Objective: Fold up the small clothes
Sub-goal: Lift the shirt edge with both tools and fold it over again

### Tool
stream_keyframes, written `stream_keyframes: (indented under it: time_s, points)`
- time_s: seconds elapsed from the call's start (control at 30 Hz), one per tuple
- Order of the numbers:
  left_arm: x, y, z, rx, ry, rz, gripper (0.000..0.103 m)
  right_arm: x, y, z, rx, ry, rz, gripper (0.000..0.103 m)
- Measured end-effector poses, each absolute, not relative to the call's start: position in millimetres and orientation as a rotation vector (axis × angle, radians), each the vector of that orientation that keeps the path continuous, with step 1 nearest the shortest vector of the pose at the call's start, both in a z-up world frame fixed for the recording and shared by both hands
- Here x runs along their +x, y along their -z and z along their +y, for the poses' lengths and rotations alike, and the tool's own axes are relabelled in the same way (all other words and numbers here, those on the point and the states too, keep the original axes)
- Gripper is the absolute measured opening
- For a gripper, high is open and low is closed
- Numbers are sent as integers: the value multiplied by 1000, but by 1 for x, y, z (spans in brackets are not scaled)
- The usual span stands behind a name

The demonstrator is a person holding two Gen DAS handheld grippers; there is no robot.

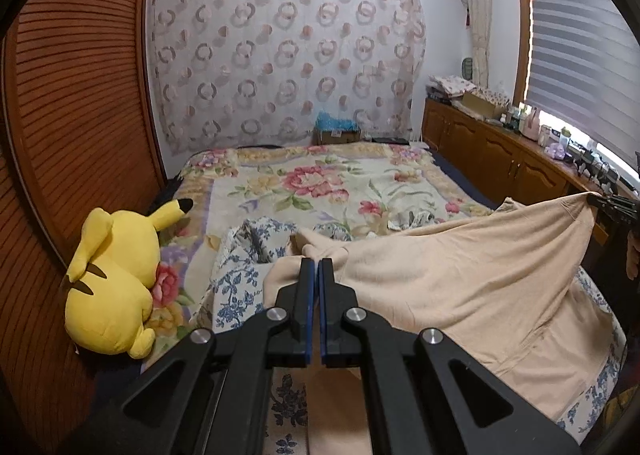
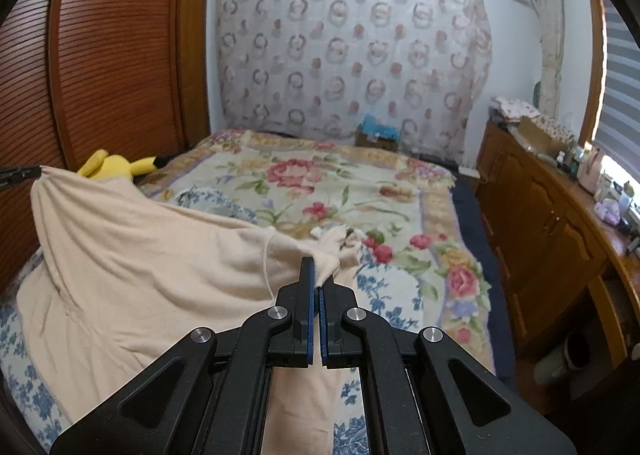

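A: Where's the garment point(image 1: 460, 267)?

B: Lifted off the bed point(image 1: 320, 183) at two corners and sagging between them, its lower part draped over a blue-flowered cloth point(image 1: 236, 279). The left gripper point(image 1: 319, 267) has its fingers together, pinching one corner. The right gripper point(image 2: 319, 275) is clamped on the other, with a fold of fabric squeezed between its blue pads point(image 2: 308, 319).

A: What kind of garment is it?

B: Hard to say. It's beige, with a seam showing, but bunched, and its near edge runs behind the gripper bodies. I can't tell sleeves from hem.

A: Anything else hidden?

B: In the left view the right gripper shows only as a dark tip at the frame's edge, with a bit of a hand point(image 1: 633, 255) beside it. In the right view the left gripper is only a black sliver at the far left. The yellow plush point(image 1: 112, 287) lies face away, and from the right the garment covers most of it. A small crumpled item point(image 1: 416, 219) on the bed is too small to identify.

A: Any writing?

B: None readable. The box point(image 1: 336, 135) past the bed bears a pale label, too blurred. The bottles point(image 1: 548, 135) on the cabinet point(image 1: 492, 151) are too small to read.
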State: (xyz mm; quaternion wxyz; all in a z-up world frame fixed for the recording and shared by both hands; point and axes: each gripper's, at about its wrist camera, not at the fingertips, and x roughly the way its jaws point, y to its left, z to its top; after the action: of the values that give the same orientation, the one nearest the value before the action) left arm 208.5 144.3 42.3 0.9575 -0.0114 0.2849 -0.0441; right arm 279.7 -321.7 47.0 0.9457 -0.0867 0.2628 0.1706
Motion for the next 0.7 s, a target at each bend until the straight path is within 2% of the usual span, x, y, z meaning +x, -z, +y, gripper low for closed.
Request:
stream_keyframes:
  time_s: [0.23, 0.37, 0.6, 0.7]
  points:
    - [170, -57, 149, -20, 92, 543, 0, 240, -74, -337, -159, -342, 468, 0]
    - [143, -42, 152, -29, 93, 590, 0, 201, -78, -352, -142, -339, 462, 0]
    - [119, 24, 147, -91, 126, 726, 0, 152, -28, -379, -83, -338, 596, 0]
    - [118, 27, 132, -138, 174, 721, 0, 153, -1, -377, -51, -347, 648, 0]
